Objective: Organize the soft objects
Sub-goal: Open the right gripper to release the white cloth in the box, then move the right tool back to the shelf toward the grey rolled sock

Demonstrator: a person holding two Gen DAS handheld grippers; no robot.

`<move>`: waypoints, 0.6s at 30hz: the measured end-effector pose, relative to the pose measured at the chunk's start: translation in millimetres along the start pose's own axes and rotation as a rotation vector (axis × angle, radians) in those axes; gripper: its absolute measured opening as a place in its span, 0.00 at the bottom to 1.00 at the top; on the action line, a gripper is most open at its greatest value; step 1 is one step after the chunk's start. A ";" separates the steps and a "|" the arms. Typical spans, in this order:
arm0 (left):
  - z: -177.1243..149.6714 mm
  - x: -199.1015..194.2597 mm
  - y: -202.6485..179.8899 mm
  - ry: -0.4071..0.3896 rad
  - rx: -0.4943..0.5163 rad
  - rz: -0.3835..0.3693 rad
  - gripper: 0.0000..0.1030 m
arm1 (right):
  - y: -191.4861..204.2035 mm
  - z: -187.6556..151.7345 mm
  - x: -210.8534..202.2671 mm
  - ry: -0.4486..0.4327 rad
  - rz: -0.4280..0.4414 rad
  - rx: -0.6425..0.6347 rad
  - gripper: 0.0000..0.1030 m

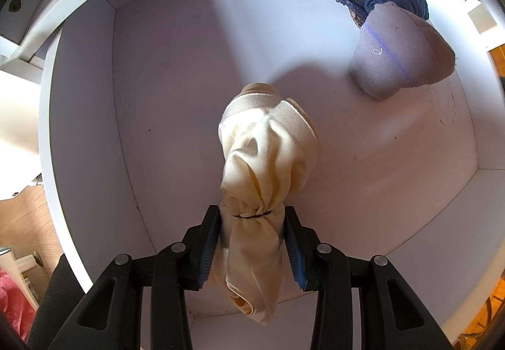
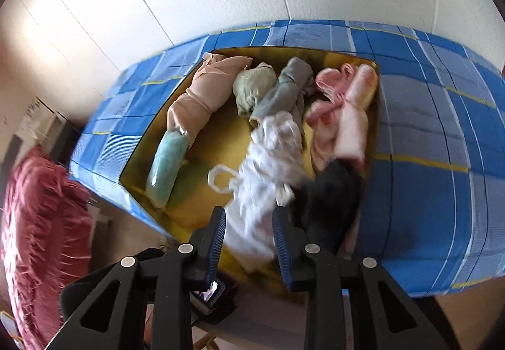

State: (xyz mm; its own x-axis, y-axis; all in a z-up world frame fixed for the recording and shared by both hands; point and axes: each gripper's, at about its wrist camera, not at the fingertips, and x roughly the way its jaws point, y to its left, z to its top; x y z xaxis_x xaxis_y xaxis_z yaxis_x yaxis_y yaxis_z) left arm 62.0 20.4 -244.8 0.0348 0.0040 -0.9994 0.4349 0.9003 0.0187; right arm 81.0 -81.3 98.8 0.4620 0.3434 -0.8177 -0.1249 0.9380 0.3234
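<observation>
In the left wrist view my left gripper (image 1: 252, 217) is shut on a cream cloth bundle (image 1: 268, 157) tied with a thin black band. The bundle hangs down inside a white box (image 1: 85, 116). At the box's far right corner lies a beige and blue rolled garment (image 1: 397, 50). In the right wrist view my right gripper (image 2: 249, 220) is shut on a white lacy garment (image 2: 268, 167), lifted over a yellow-lined box (image 2: 221, 141). That box holds several rolled garments: a peach one (image 2: 202, 94), a mint one (image 2: 167, 167), a grey one (image 2: 284, 88), pink ones (image 2: 344, 110) and a dark one (image 2: 331, 192).
The yellow-lined box sits on a blue checked bedcover (image 2: 442, 135) against a white wall. A red fringed cloth (image 2: 41, 223) lies at the left. A dark object (image 2: 211, 296) shows just below my right gripper. Wooden floor (image 1: 34, 223) is beside the white box.
</observation>
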 end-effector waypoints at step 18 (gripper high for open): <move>-1.5 0.7 7.4 -0.002 -0.022 -0.017 0.39 | -8.6 -123.6 -8.6 -0.015 -0.019 -0.092 0.31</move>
State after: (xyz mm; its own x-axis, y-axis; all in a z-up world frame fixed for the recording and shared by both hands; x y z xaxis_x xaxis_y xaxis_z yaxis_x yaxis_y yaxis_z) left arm 63.9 27.7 -245.4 0.0292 -0.0117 -0.9995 0.4159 0.9094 0.0014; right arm -30.5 -86.5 44.1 0.4777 0.3259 -0.8158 -0.1963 0.9448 0.2625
